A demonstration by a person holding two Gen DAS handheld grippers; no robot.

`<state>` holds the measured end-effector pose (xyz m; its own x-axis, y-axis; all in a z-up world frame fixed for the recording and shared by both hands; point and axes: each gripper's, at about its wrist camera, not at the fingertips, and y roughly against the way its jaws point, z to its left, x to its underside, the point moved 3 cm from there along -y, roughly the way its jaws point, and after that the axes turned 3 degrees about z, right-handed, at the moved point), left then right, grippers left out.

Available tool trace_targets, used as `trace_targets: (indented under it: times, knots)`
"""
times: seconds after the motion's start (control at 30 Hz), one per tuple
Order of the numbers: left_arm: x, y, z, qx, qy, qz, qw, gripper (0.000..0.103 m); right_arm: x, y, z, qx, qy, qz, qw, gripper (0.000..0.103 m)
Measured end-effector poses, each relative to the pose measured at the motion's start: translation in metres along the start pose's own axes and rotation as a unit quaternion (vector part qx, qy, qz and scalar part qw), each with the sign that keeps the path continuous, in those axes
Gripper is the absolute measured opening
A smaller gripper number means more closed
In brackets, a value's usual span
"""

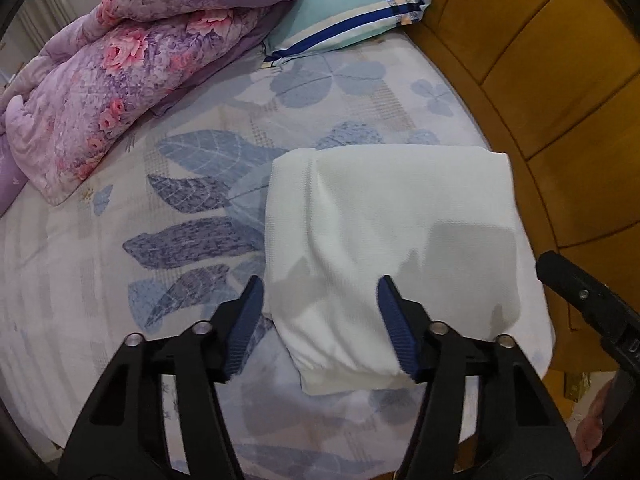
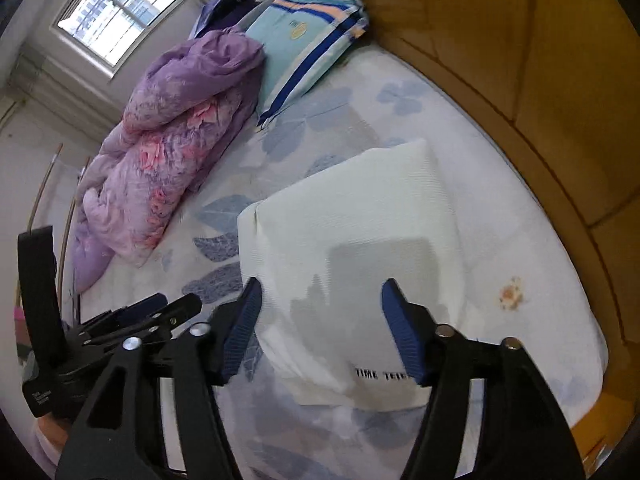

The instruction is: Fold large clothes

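Observation:
A white folded garment [image 1: 392,232] lies flat on the leaf-print bed sheet [image 1: 80,280], close to the wooden board on the right. My left gripper [image 1: 320,286] hovers over the garment's near left part, jaws open, blue pads apart with only cloth below them. In the right wrist view the same garment [image 2: 352,232] shows black lettering [image 2: 380,376] at its near edge. My right gripper [image 2: 322,285] hangs open above that near edge, nothing pinched. Both grippers cast shadows on the cloth. The left gripper [image 2: 168,306] also appears at the lower left of the right wrist view.
A bunched purple floral quilt [image 1: 120,80] fills the far left of the bed. A striped teal pillow [image 1: 352,4] lies at the head. A curved wooden bed frame [image 1: 540,80] borders the right side. A window [image 2: 120,8] is at the back. A hand [image 1: 596,420] shows at lower right.

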<state>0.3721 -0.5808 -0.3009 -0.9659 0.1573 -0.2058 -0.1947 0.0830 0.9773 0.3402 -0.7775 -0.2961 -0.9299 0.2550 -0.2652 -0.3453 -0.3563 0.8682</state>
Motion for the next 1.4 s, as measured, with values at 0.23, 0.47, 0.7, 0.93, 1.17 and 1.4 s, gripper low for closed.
trace_targets:
  times: [0.23, 0.47, 0.7, 0.93, 1.17, 1.4]
  knots:
    - [-0.013, -0.029, -0.001, -0.001, 0.001, 0.001, 1.0000, 0.044, -0.015, -0.052, -0.028, 0.058, 0.007, 0.035, 0.998, 0.028]
    - [-0.015, -0.140, 0.001, -0.003, 0.017, 0.078, 0.9968, 0.026, -0.019, -0.139, -0.086, 0.097, -0.033, 0.063, 0.993, 0.026]
    - [-0.038, -0.131, -0.006, 0.007, 0.007, 0.035, 0.9993, 0.024, -0.053, -0.094, -0.087, 0.060, -0.082, 0.009, 0.995, 0.027]
    - [-0.097, -0.193, -0.001, 0.036, 0.027, 0.039, 0.9982, 0.024, -0.111, -0.176, -0.103, 0.104, -0.060, 0.051, 0.992, 0.025]
    - [-0.066, -0.157, 0.000, 0.027, 0.017, 0.040, 0.9987, 0.024, -0.072, -0.101, -0.083, 0.059, -0.085, 0.012, 0.995, 0.028]
    - [0.032, -0.173, -0.010, 0.027, 0.004, 0.099, 0.9948, 0.027, 0.048, -0.094, -0.053, 0.155, 0.012, 0.074, 0.985, 0.035]
